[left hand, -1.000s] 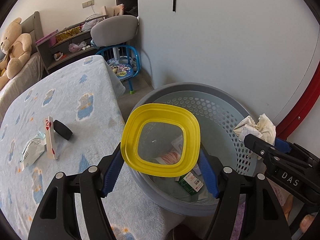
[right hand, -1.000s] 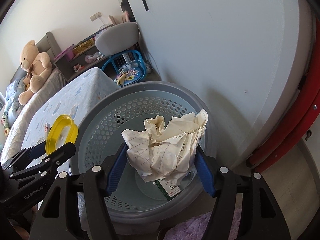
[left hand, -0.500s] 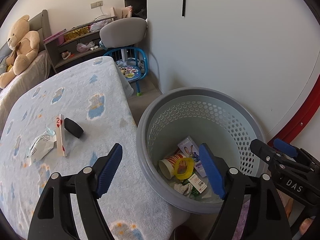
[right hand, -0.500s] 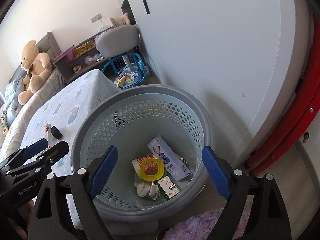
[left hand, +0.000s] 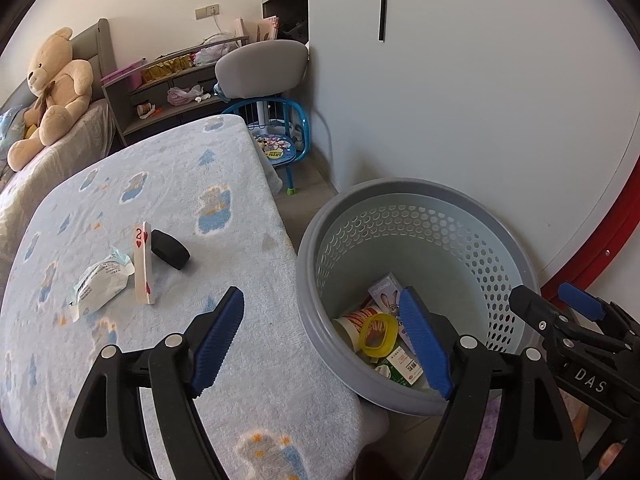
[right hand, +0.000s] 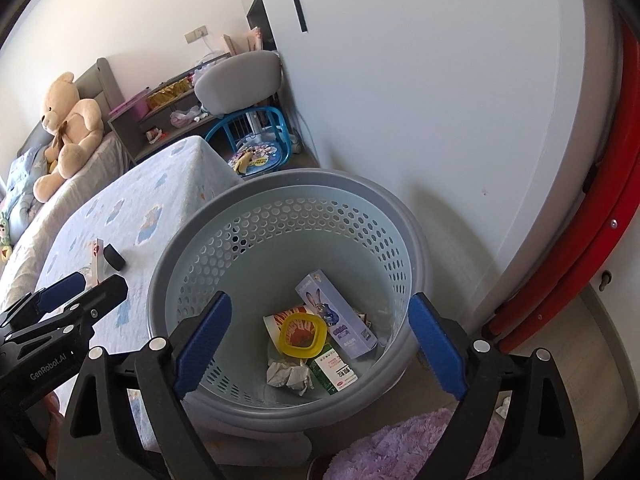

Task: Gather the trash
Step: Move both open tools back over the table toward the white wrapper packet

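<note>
While both tongs [left hand: 322, 336] [right hand: 320, 340] gape empty, right widening: purple box [right hand: 336, 320] flat in basket [right hand: 416, 240], long axis wallward

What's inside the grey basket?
In the basket: a yellow lid on a paper cup, a purple box, a green box, crumpled paper. Anything underneath is hidden.

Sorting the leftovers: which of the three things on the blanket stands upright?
The playing card, on edge; the white wrapper and black block lie flat beside it.
</note>
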